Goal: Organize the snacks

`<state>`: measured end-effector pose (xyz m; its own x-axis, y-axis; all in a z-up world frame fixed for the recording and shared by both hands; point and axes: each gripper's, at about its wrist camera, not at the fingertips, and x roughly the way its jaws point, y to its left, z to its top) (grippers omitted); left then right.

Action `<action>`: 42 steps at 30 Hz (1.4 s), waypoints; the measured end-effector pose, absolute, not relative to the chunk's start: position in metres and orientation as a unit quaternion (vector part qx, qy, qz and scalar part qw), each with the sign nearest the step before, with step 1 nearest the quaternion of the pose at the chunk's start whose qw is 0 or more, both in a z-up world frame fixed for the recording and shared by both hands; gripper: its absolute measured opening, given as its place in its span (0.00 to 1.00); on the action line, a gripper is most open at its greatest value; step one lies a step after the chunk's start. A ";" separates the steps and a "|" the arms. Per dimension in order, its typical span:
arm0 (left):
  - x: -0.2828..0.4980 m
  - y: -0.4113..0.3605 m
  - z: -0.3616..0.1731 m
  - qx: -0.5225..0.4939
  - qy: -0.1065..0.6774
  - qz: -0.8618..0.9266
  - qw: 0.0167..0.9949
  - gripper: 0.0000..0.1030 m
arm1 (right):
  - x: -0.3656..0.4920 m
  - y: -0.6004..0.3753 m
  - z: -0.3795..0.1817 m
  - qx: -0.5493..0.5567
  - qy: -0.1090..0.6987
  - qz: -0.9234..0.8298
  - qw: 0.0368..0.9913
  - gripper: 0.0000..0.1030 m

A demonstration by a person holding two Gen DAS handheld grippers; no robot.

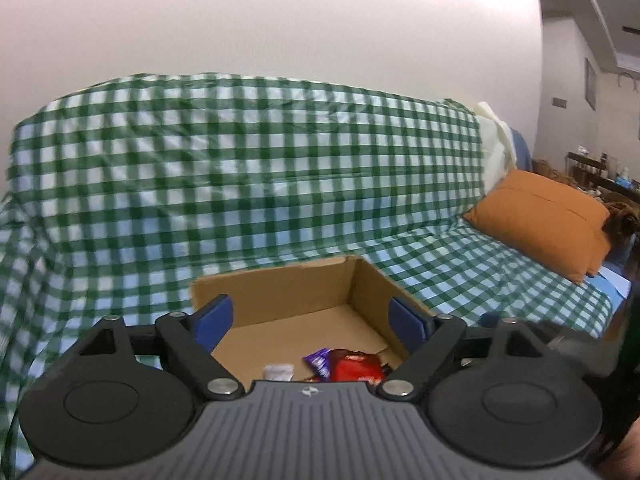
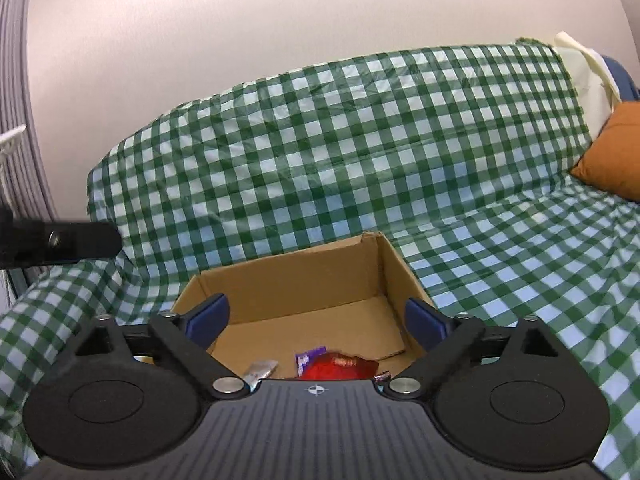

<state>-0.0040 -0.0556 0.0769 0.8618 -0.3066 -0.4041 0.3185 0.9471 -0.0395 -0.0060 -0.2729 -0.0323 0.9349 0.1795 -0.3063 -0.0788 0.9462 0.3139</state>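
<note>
Below both released tongs (image 1: 310,316) (image 2: 316,316), snack packets (image 1: 348,366) (image 2: 338,364) lie inside the cardboard box (image 1: 280,284) (image 2: 288,276).

The left gripper (image 1: 312,322) is positioned above an open cardboard box (image 1: 280,288), jaws spread wide with nothing between them. The box rests on a green-checked sofa cover (image 1: 240,168) and contains a red packet (image 1: 354,366), a purple wrapper (image 1: 318,362) and a white wrapper (image 1: 278,371). An orange cushion (image 1: 544,220) lies at right.
</note>
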 end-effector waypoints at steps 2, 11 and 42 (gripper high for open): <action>-0.013 -0.048 0.069 0.006 0.213 -0.152 0.965 1.00 | -0.015 -0.269 -0.027 0.133 0.167 0.068 0.975 1.00; -0.016 -0.030 0.014 -0.016 0.301 -0.095 0.949 1.00 | -0.046 -0.263 -0.008 0.070 0.186 0.033 0.980 1.00; -0.003 -0.034 0.000 -0.042 0.375 -0.056 0.924 1.00 | -0.015 -0.233 -0.021 0.035 0.316 0.013 0.948 1.00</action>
<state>-0.0027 -0.0342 -0.0004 0.7123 -0.1349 -0.6888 0.0724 0.9902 -0.1191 -0.0149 -0.2330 -0.0212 0.8006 0.0460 -0.5974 -0.0018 0.9972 0.0743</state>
